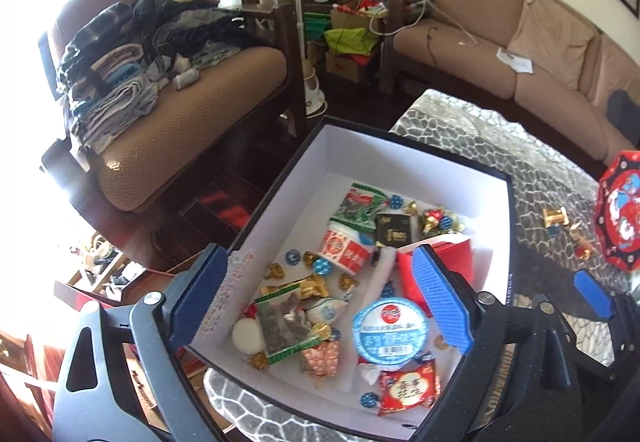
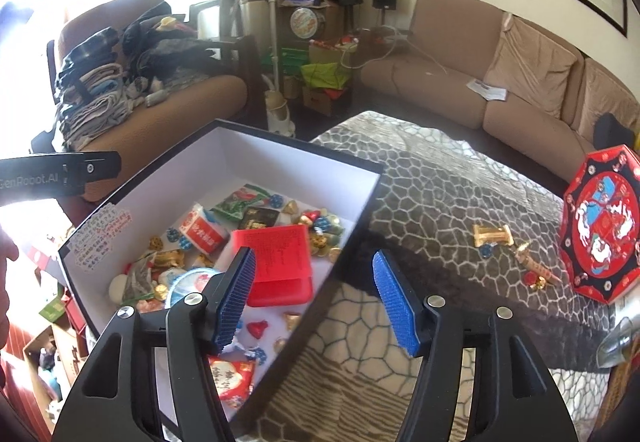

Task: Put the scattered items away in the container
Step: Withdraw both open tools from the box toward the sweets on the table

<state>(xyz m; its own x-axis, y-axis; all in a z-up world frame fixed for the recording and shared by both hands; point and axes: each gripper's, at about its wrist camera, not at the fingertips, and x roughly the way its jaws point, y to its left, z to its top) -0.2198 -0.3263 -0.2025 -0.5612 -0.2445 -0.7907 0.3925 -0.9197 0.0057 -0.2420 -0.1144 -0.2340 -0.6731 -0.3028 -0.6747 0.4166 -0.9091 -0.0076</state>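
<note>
Grey pebble-patterned cloth (image 2: 432, 194) covers the table beneath both of my tools, and I will work outward from the nearest things. Closest to me, the left gripper (image 1: 320, 298) hangs with its blue-padded jaws spread wide and nothing between them, directly above the black-walled, white-lined cardboard box (image 1: 304, 178). Under it I see a blue-lidded round cup (image 1: 390, 330), a clear green-edged packet of dark bits (image 1: 286, 326) and a red printed sachet (image 1: 408, 388) among scattered wrapped sweets. My right gripper (image 2: 316, 302) is likewise parted and empty, straddling the box's right wall, one pad over the inside, the other over the cloth. Just beyond its left pad lies a flat red plastic case (image 2: 276, 262), inside the box. Farther out on the cloth, well apart from the box, a gold-wrapped candy (image 2: 493, 235), a small blue foil sweet (image 2: 485, 251), a gold-and-red stick-shaped sweet (image 2: 534, 266) and a small red sweet (image 2: 531, 278) remain loose, near a red octagonal tin (image 2: 604, 226). Beyond the table stand a tan sofa (image 2: 440, 82) and an armchair piled with folded clothes (image 2: 104, 90)
</note>
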